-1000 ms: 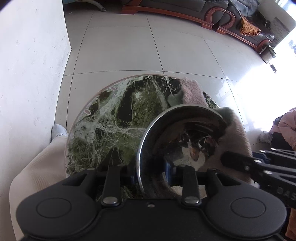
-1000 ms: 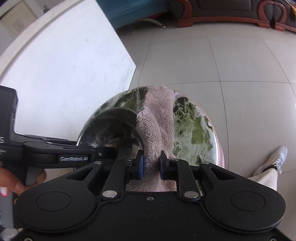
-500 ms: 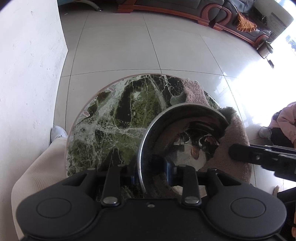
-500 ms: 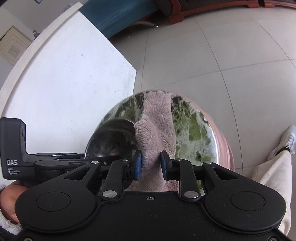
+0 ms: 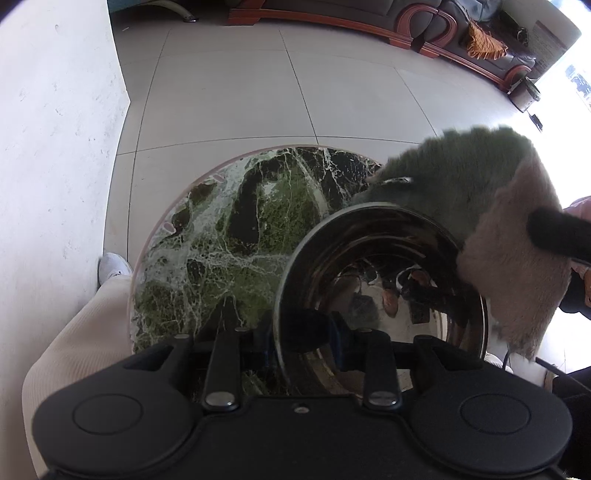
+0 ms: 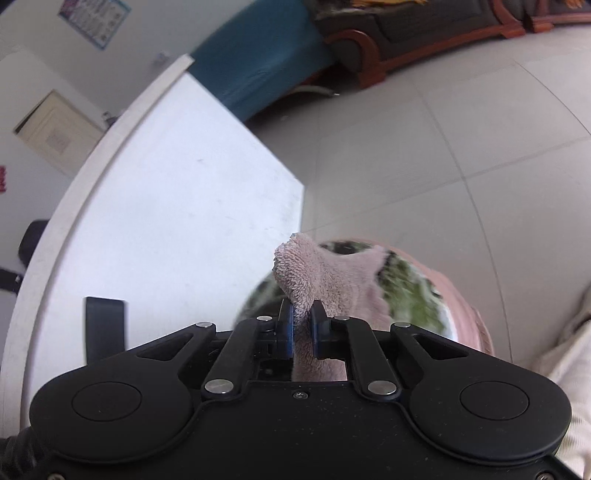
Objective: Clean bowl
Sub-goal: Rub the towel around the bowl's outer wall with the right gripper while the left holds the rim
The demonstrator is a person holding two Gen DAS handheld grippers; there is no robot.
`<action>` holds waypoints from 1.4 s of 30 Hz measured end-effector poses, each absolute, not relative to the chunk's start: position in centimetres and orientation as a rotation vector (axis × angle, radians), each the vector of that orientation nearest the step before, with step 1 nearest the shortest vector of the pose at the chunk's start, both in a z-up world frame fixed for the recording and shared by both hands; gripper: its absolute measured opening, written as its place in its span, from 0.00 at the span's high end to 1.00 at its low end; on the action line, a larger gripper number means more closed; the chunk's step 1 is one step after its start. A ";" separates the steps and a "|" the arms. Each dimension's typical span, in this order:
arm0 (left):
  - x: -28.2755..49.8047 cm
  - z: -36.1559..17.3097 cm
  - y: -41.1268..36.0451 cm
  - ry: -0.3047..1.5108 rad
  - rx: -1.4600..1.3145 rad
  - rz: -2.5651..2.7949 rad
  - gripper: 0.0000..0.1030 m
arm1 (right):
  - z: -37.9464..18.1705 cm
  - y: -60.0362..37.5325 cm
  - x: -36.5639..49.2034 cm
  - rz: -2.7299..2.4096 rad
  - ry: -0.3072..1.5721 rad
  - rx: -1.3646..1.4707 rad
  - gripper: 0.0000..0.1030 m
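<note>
The steel bowl (image 5: 384,291) is being held by its rim in the left gripper (image 5: 303,332), tilted over the marble table (image 5: 229,229). The pink towel (image 6: 325,280) is being pinched by the right gripper (image 6: 302,325), whose jaws have just been closing on it, beside the bowl's right rim.

Daylight glares white off the floor tiles (image 5: 554,155) right of the marble table (image 5: 229,236), fisheye bends every edge, and the table blurs in the right wrist view.

You will find nothing readable here: the wall poster (image 6: 94,20) far up and left of your right claw (image 6: 302,325) is too blurred to make out.
</note>
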State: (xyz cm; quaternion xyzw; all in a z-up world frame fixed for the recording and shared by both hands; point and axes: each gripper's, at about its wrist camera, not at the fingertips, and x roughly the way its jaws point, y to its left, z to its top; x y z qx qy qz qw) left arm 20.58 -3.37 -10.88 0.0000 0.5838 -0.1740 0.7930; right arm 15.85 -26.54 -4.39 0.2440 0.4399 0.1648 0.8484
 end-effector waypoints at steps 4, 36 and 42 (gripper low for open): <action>20.6 -10.9 -3.2 1.258 -0.005 -0.376 0.73 | -6.1 -23.7 16.9 0.374 1.004 0.371 0.90; 20.4 -11.0 -3.3 1.251 -0.021 -0.339 0.72 | -8.8 -22.9 16.0 0.303 1.074 0.148 0.87; 20.2 -10.9 -3.5 1.245 0.027 -0.353 0.71 | -7.2 -21.4 18.5 0.323 1.027 0.060 0.86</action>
